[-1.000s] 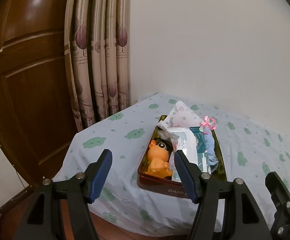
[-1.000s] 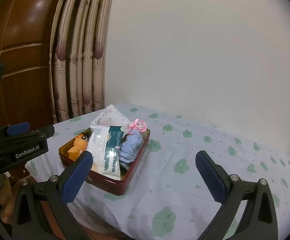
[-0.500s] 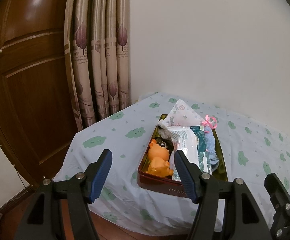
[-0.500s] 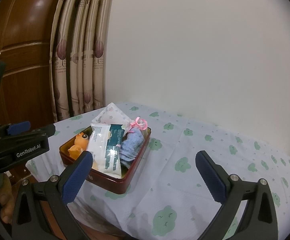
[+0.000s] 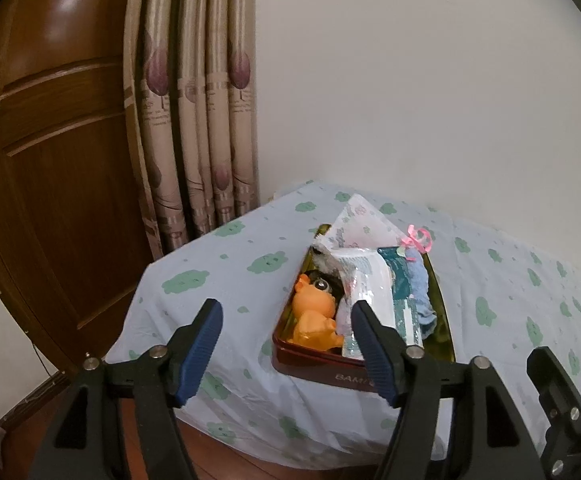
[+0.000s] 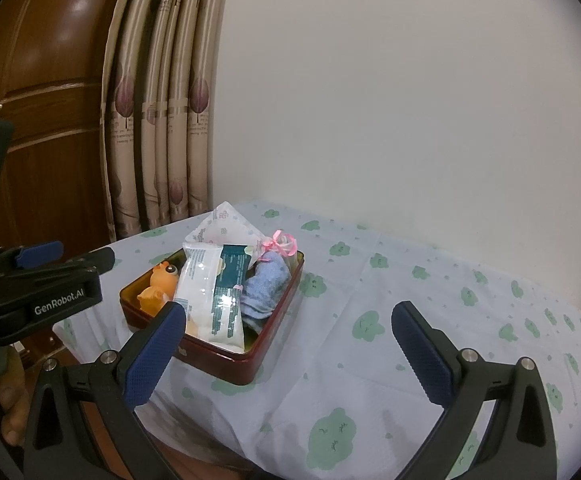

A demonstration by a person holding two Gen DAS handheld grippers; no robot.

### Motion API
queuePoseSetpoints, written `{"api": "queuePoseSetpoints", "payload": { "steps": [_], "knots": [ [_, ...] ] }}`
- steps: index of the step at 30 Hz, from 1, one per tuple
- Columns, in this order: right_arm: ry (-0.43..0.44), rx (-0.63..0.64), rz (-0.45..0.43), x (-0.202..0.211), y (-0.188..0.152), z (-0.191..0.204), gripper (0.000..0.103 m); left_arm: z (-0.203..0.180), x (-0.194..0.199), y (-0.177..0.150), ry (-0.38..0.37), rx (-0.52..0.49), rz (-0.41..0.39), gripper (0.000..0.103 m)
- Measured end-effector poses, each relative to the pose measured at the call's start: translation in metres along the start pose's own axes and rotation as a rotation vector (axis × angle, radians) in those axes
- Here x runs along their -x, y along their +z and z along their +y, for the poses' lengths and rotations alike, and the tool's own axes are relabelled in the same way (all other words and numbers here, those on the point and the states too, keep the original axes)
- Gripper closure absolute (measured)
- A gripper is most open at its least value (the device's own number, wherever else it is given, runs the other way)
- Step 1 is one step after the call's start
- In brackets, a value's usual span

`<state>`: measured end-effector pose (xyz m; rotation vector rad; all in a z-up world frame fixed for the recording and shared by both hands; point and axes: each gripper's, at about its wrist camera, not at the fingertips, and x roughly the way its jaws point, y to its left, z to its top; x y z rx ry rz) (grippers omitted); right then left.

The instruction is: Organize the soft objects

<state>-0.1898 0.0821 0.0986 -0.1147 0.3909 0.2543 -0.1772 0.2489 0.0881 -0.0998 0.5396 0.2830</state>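
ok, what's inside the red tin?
In the red tin: an orange toy, a wipes pack, a blue cloth, a white packet and a pink ribbon. Anything beneath them is covered.

"GenRobot.AI", white lettering, on the black body of the left tool [image 6: 36,264], seen in the right wrist view. "BAM", cut off by a finger, on the red tin [image 5: 342,378] front wall. Packet print illegible.

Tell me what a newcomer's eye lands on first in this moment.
The dark red tin near the table's left corner, crammed with soft things: an orange plush toy at its left side, a white wipes pack in the middle, a blue cloth to the right. Both open tongs, left and right, hover short of it, empty.
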Motion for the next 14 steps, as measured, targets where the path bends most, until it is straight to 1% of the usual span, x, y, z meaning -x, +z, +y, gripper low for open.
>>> {"api": "queuePoseSetpoints", "payload": {
  "steps": [2, 5, 7, 11, 14],
  "knots": [
    [0.0, 0.0, 0.0, 0.0, 0.0, 0.0, 0.001, -0.001, 0.001, -0.001, 0.01, -0.011, -0.01, 0.027],
    [-0.001, -0.001, -0.003, 0.001, -0.001, -0.001, 0.001, -0.003, 0.004, -0.001, 0.001, -0.025, -0.047, 0.027],
    [-0.002, -0.007, -0.006, 0.004, -0.005, -0.004, 0.001, -0.006, 0.005, -0.003, -0.011, -0.035, -0.044, 0.027],
    [-0.022, -0.022, -0.02, 0.01, -0.008, -0.015, 0.001, -0.012, 0.004, -0.004, 0.0, -0.077, -0.047, 0.027],
    [-0.049, -0.044, 0.005, 0.008, -0.012, -0.035, 0.001, -0.016, 0.005, -0.002, -0.011, -0.081, -0.04, 0.027]
  ]
}}
